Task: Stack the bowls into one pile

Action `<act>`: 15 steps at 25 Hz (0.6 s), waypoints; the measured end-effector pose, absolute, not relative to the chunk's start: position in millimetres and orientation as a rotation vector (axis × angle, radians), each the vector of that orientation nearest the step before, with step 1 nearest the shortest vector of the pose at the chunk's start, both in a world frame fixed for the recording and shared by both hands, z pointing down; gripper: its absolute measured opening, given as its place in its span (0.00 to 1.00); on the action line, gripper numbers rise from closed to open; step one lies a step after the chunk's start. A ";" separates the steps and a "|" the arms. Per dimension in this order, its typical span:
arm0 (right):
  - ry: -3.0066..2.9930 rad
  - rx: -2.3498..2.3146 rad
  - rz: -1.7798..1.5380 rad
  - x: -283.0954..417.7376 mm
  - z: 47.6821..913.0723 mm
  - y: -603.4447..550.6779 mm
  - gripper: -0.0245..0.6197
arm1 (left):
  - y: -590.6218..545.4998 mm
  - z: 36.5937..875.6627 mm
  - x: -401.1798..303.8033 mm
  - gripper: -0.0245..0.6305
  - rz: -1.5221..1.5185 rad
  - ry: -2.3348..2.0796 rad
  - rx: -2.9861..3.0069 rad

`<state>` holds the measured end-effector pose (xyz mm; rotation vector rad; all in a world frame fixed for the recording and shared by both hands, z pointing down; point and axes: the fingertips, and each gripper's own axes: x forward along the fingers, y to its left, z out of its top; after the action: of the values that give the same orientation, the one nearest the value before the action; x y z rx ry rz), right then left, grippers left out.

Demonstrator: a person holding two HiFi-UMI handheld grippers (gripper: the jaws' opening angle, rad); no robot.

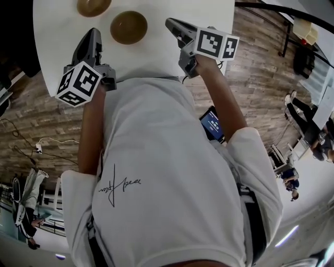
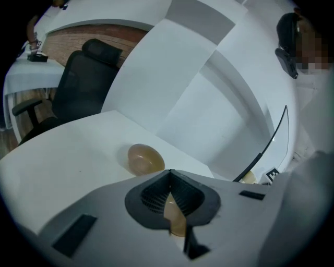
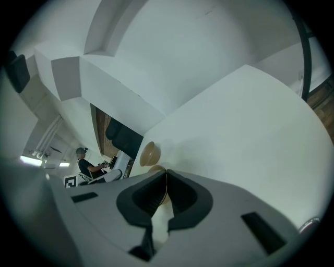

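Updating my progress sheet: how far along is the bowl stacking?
Nothing is stacked: the near bowl and far bowl sit apart on the white table. In hand: nothing; left gripper and right gripper are both shut, empty, short of the bowls. Left: set one bowl into the other.

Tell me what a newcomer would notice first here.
Two brown bowls stand apart on the white table: the near bowl between the grippers, the far bowl cut off by the top edge. The left gripper and right gripper hover over the table's near edge, both shut and empty. The person's white shirt fills the foreground.
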<state>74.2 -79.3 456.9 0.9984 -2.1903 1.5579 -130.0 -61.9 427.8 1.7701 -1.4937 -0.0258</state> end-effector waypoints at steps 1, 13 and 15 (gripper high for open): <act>-2.191 1.001 1.553 76.9 456.6 -80.1 0.06 | -63.1 432.9 -131.0 0.05 -0.048 -1.485 1.742; -2.172 1.009 1.542 76.9 463.3 -78.6 0.06 | -82.5 464.1 -143.5 0.05 -0.365 -1.340 1.454; -2.167 1.006 1.539 75.0 464.4 -77.3 0.06 | -84.7 468.5 -146.5 0.11 -0.420 -1.313 1.404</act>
<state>75.0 -77.3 464.4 1.0060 -2.1670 1.5387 -146.5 -84.7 468.5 1.4039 -1.3134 -0.4197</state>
